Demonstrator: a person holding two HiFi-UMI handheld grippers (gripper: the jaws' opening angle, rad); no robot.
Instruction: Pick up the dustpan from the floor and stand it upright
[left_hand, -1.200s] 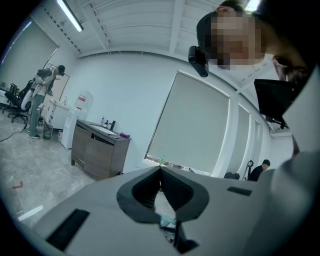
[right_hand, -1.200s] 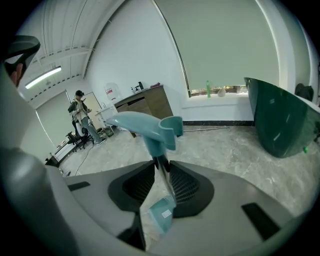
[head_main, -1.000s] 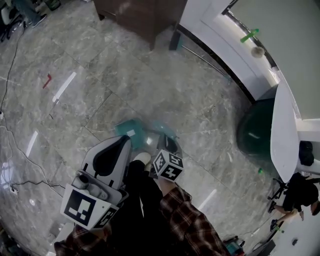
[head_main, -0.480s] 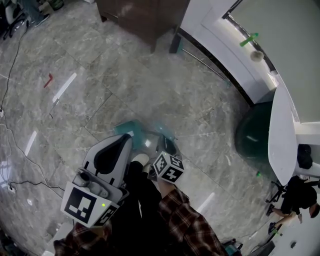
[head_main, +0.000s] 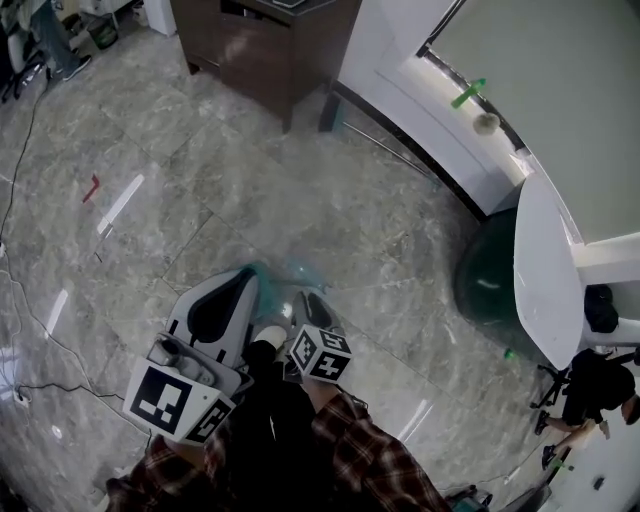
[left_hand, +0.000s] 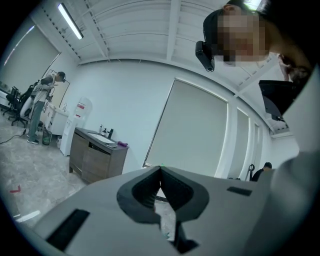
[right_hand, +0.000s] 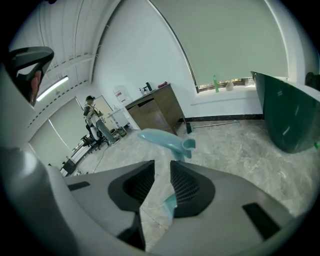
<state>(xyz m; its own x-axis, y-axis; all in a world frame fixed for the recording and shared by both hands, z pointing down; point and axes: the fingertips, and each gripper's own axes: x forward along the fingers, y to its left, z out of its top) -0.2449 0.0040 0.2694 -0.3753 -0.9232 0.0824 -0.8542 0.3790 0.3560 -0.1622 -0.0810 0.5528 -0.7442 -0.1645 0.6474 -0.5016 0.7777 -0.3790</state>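
The one teal plastic dustpan (right_hand: 165, 139) sits at the tip of the right hand-held gripper (right_hand: 161, 162). Its smooth, rounded handle sticks out to the left just beyond the jaws, above the floor, and a thin teal strip of it runs down between them against the right jaw. The jaws are partly closed and clamped on that strip. In the head view the dustpan (head_main: 300, 272) is a blurred teal patch just past the right hand-held gripper (head_main: 312, 305), near the person's feet.

The left hand-held gripper (left_hand: 160, 169) is beside it on the left, with its ribbed dark pads together at the tips and nothing between them.

There are two hand-held grippers, each with one black-and-white marker cube. The glossy grey marble-tiled floor (head_main: 350, 200) stretches out to one brown wooden cabinet (head_main: 265, 40) on the far side.
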